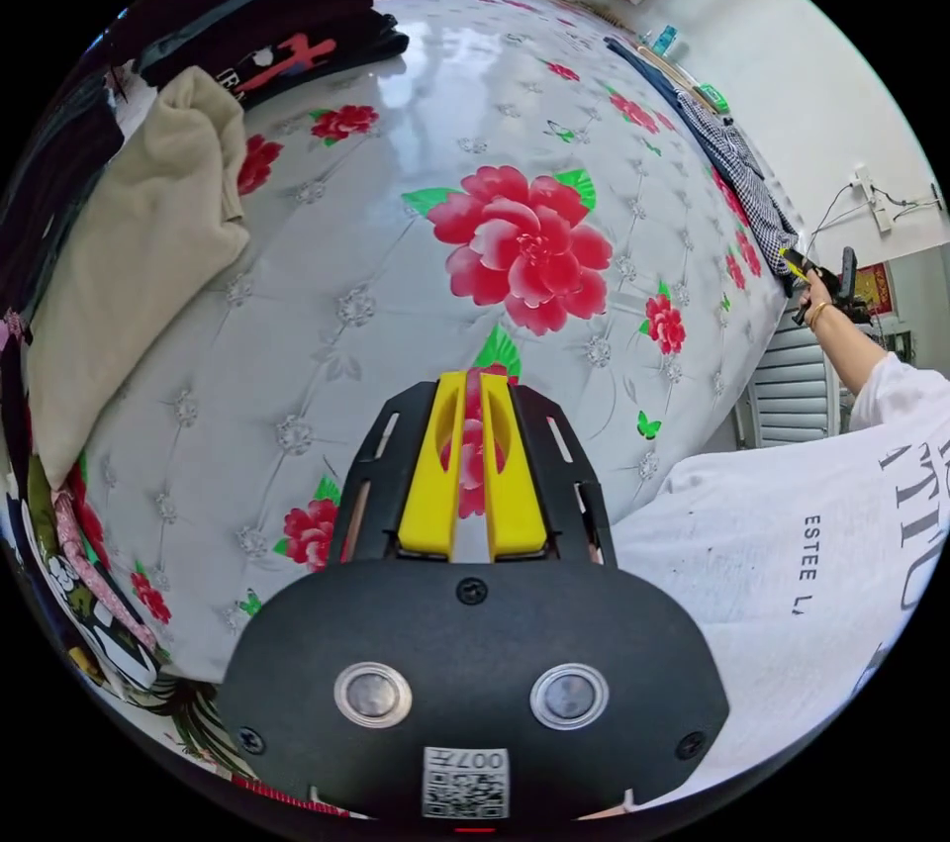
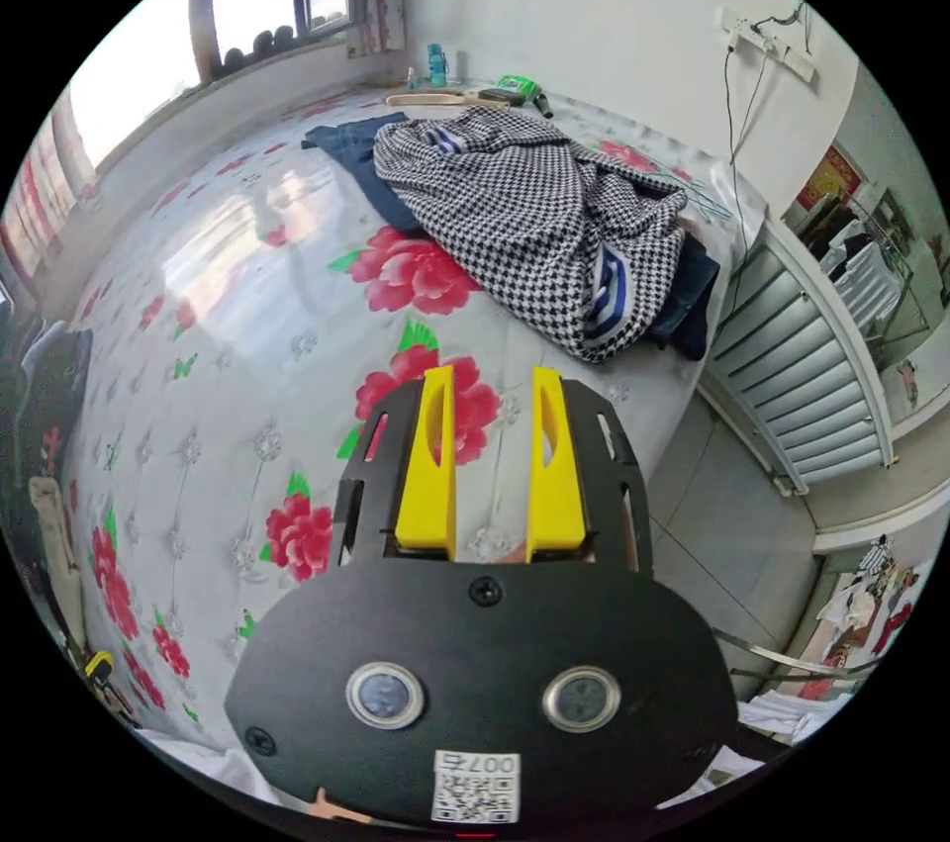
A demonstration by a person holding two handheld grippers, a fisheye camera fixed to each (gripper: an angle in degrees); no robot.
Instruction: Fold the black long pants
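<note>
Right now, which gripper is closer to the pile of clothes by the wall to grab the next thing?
Probably the right gripper: it hangs open, aimed at the checked garment and dark clothes heaped ahead. The left gripper hangs over bare flowered mattress, nearly closed.

Floral padded bed under bright window; white walls; grey, perhaps tiled floor.

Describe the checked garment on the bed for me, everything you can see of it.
The checked garment is a black-and-white houndstooth piece of woven-looking cloth, lying crumpled in a loose heap near the bed's far edge. Blue-and-white striped lining shows at a folded-over edge. It rests on top of a dark blue garment that sticks out on both sides. Neither gripper touches it; the right gripper hangs open short of it.
</note>
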